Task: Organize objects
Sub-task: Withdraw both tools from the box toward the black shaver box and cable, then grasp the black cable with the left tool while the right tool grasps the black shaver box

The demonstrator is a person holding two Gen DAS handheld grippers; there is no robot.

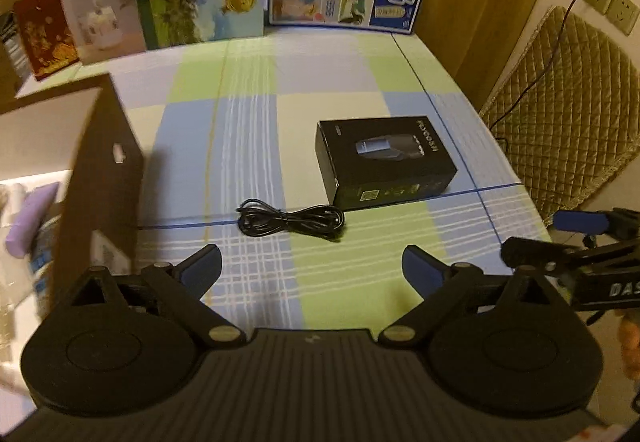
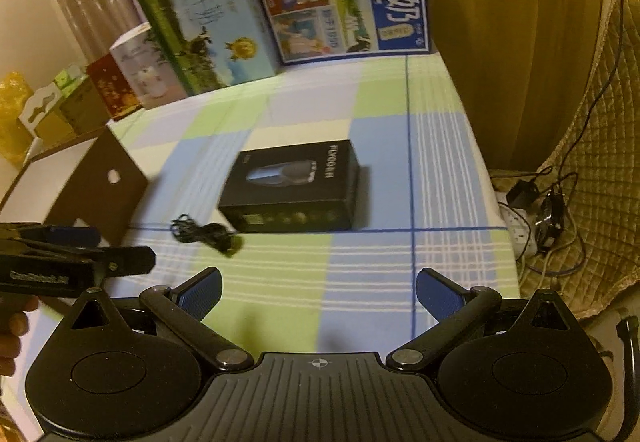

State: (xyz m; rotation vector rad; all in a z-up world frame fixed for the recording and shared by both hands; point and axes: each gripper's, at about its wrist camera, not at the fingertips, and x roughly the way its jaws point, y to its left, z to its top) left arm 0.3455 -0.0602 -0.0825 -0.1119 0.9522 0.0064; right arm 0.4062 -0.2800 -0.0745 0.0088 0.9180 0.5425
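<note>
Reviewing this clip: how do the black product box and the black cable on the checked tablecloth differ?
The black rectangular cardboard box is rigid and printed with a picture and lettering; the bundled black cable is limp, looped and plain. The box stands taller off the cloth; the cable lies low. The box sits farther from the open left tongs; the cable lies nearer, just ahead of them. Both are black, rest on the checked tablecloth, apart from each other, and neither is gripped.

Quilted cover (image 1: 560,113) (power strip (image 2: 520,226) below)
</note>
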